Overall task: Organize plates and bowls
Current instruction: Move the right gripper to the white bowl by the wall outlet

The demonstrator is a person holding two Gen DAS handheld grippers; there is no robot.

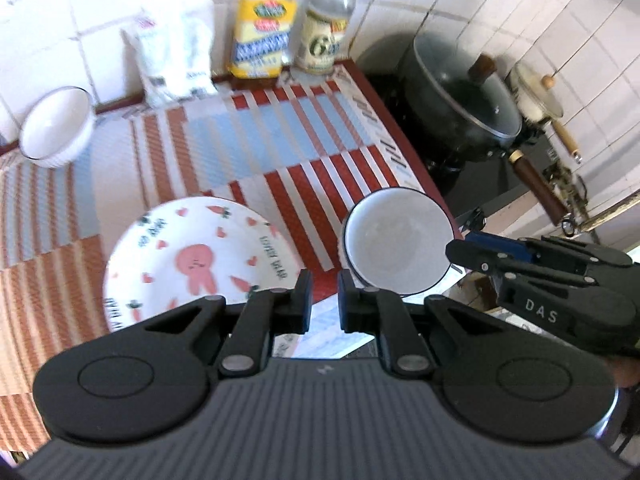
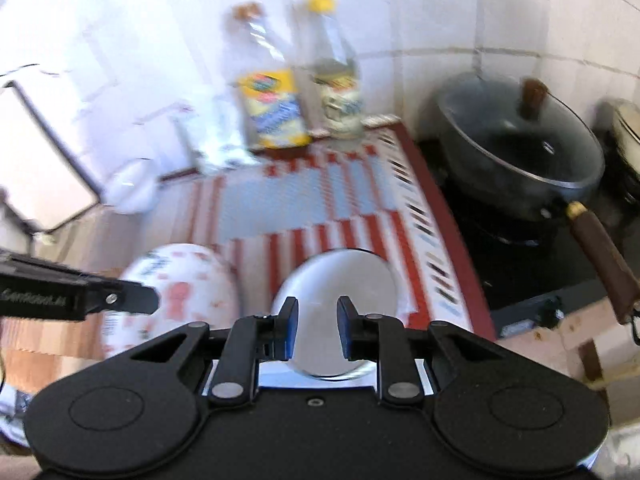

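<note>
Bench [image 1: 404, 160]: covered by a woven mat [image 1: 248, 148] of red, white and pale-blue stripes and blocks, ribbed in texture.

Plate [image 1: 192, 256]: round, shallow, glossy white ceramic, printed with a pink rabbit, hearts and carrots; lies flat on the mat, near left.

Bowl [image 1: 396, 236]: round, deep, white ceramic with a thin dark rim; stands on the mat's near right corner, just beside the plate, not touching it.

Second bowl [image 1: 56, 128]: white, ribbed outside, dark-rimmed; far left on the mat, well apart from the other two.

Far edge, against the white tiled wall: a white crinkled bag [image 1: 172, 64], a yellow-labelled packet [image 1: 260, 40], a clear bottle [image 1: 324, 28].

Right of the bench: a dark pan [image 1: 460, 96] with a glass lid and brown wooden knob and handle, on a black hob; beyond it a cream pot [image 1: 536, 92].

Left hand-held gripper [image 1: 322, 300]: black, matte, flat pads drawn close with only a narrow gap, nothing between; above the gap between plate and bowl.

Right hand-held gripper [image 2: 317, 330]: black with blue pads, jaws opening, empty; over the bowl [image 2: 336, 300], whose image is blurred.
</note>
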